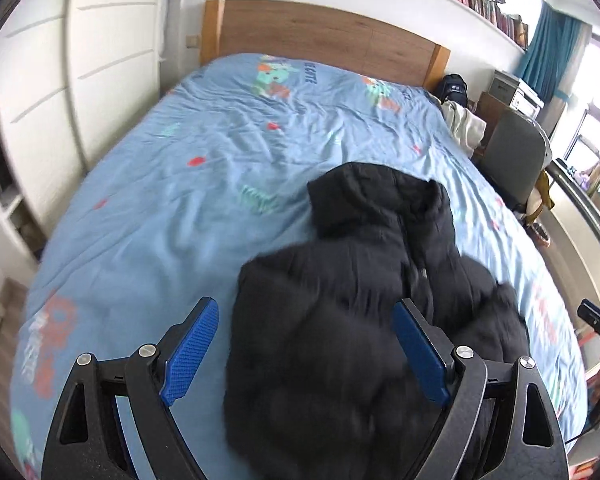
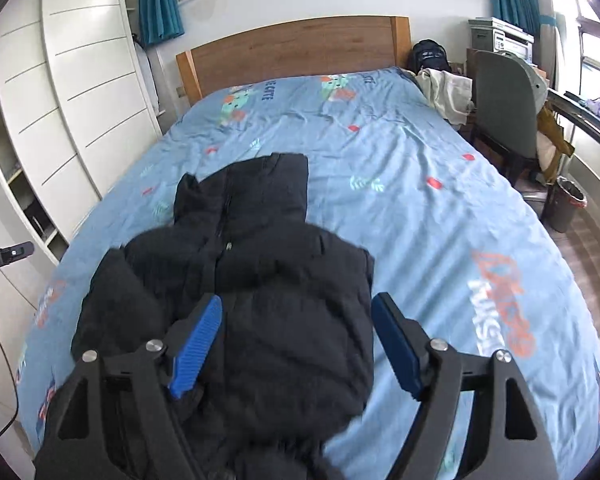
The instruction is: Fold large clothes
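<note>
A black puffer jacket lies on the blue bed sheet, collar toward the headboard, zip up the middle, sleeves folded in. It also shows in the right wrist view. My left gripper is open and empty, hovering above the jacket's near left part. My right gripper is open and empty, hovering above the jacket's near right part. The jacket's near hem is hidden behind the gripper bodies.
The bed has a wooden headboard. White wardrobe stands left of the bed. A grey chair, draped cloth, a backpack and a bin stand right. The other hand-held gripper shows at an edge.
</note>
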{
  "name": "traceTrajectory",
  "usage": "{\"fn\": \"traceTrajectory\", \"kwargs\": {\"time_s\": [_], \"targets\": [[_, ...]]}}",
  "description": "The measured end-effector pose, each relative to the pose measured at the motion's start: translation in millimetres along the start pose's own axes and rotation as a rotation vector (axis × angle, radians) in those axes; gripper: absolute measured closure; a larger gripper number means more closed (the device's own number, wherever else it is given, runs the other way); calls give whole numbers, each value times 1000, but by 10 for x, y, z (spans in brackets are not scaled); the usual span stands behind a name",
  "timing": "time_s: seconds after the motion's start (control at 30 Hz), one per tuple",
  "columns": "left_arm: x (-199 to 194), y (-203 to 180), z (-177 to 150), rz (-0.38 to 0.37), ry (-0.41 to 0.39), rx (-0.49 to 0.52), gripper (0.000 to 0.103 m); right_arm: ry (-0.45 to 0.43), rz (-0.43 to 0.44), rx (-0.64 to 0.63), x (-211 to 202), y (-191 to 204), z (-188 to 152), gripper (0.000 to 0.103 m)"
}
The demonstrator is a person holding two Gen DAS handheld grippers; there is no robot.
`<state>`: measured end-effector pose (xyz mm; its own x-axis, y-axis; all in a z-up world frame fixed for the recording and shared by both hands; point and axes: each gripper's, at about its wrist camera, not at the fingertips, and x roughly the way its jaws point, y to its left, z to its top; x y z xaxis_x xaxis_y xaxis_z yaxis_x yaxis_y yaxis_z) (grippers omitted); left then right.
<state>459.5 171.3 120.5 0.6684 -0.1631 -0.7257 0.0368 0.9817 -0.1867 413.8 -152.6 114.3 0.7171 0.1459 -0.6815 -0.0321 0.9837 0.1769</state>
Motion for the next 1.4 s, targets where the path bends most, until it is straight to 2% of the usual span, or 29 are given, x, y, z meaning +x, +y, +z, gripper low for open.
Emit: {"fn": "traceTrajectory", "kwargs": {"time_s": [0.13,0.27,0.47,0.6,0.87,1.0,1.07,1.2,1.23,1.27,1.3,1.33,1.37,1.4], "targets": [[845,77,525,-39,53,-39,15,-16,5,28,596,-171,414,26],[1484,129,828,-59,115,-105,15,10,15,48,1123,-238,747,26],[2263,102,1050,-120,191,-197,15,75,78,89,1995,-257,1174,26],[2695,130,1104,-158,217,-255,15,109,110,118,2528,-257,1327,26],[3218,221,1196,-243,213,-341,16,145,195,165,3440,-188,1615,26],[3454,133,1253,-264,230,-345,28,183,214,186,3790,-155,1721,26],[3543,90,1259,-255,244,-341,29,202,226,224,3919,-180,1739,26],[3647,11,1273,-231,283,-319,41,268,243,268,4170,-194,1709,27],[3654,4,1281,-224,292,-315,44,280,240,263,4200,-177,1706,30],[3655,1,1288,-215,302,-310,52,290,240,255,4216,-171,1704,43],[3661,-1,1289,-200,310,-305,62,301,233,244,4236,-148,1706,51],[3658,-8,1292,-188,316,-300,67,308,230,235,4238,-137,1703,65],[3642,-19,1293,-178,323,-293,76,317,229,222,4230,-115,1700,79],[3625,-34,1295,-169,325,-284,82,325,226,205,4209,-81,1709,82]]}}
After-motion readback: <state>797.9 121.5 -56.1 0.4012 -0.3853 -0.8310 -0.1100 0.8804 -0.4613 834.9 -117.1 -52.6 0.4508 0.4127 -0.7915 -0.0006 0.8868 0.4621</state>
